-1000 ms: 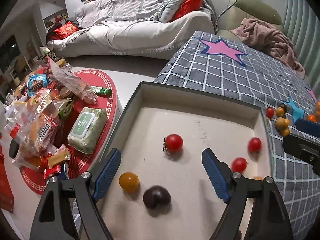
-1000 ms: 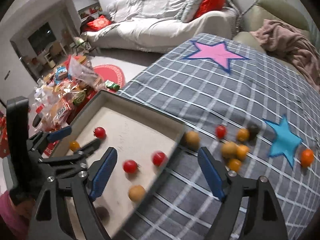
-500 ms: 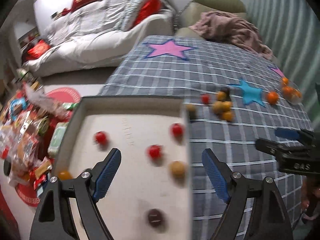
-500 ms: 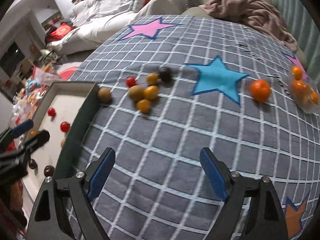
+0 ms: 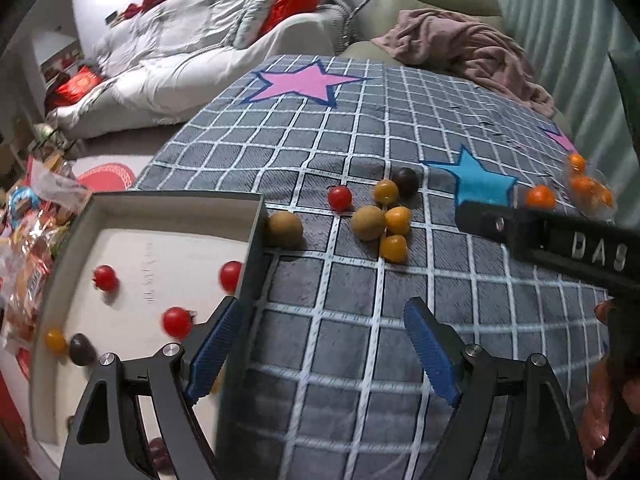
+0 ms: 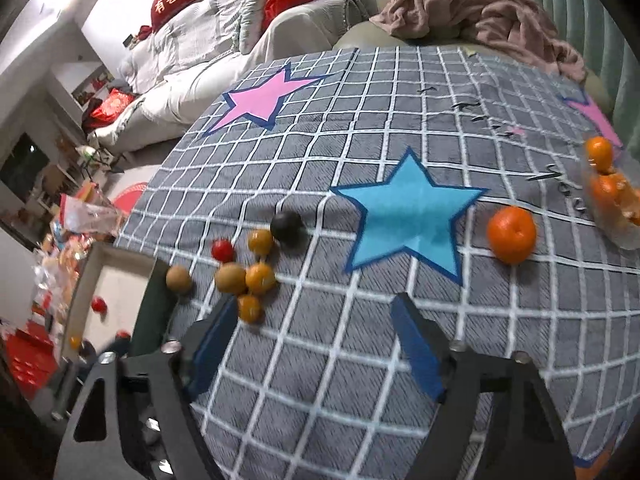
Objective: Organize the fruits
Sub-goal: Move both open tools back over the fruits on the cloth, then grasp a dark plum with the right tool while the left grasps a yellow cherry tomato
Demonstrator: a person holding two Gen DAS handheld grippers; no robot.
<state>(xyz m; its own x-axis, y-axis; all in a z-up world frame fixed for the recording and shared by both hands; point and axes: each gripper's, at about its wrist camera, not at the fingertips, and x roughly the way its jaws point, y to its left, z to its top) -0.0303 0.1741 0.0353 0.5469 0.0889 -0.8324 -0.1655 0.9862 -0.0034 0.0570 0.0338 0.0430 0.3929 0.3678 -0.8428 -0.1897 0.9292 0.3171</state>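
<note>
Two grippers work over a grey checked blanket [image 5: 360, 344] printed with pink and blue stars, and each camera catches what the other misses. From the left wrist, the left gripper [image 5: 324, 344] hangs with its blue-padded jaws spread wide and nothing between them, straddling the right wall of a shallow grey-rimmed tray with a pale floor [image 5: 256, 248]. Inside the tray this view shows three red cherry tomatoes [image 5: 178, 322], a small yellow one [image 5: 55, 339] and a dark purple one [image 5: 81, 354], most of them hidden or blurred from the other side. Just outside the tray wall sits a brown round longan [image 5: 285, 229], touching or nearly touching it; further right lies a loose cluster: a red tomato [image 5: 340, 197], a second longan [image 5: 368, 222], three yellow-orange tomatoes [image 5: 393, 248] and a dark plum-coloured one [image 5: 406, 182]. The black body of the right gripper [image 5: 560, 236] crosses the right edge, its jaws out of sight here. From the right wrist, the right gripper [image 6: 316, 344] is likewise released and empty above the blanket, its left pad just beside the nearest yellow-orange tomato [image 6: 249, 308]. Only this view shows clearly a single orange mandarin [image 6: 511, 234] beside the blue star [image 6: 408, 216], and a clear plastic container of mandarins [image 6: 612, 204] at the far right.
</note>
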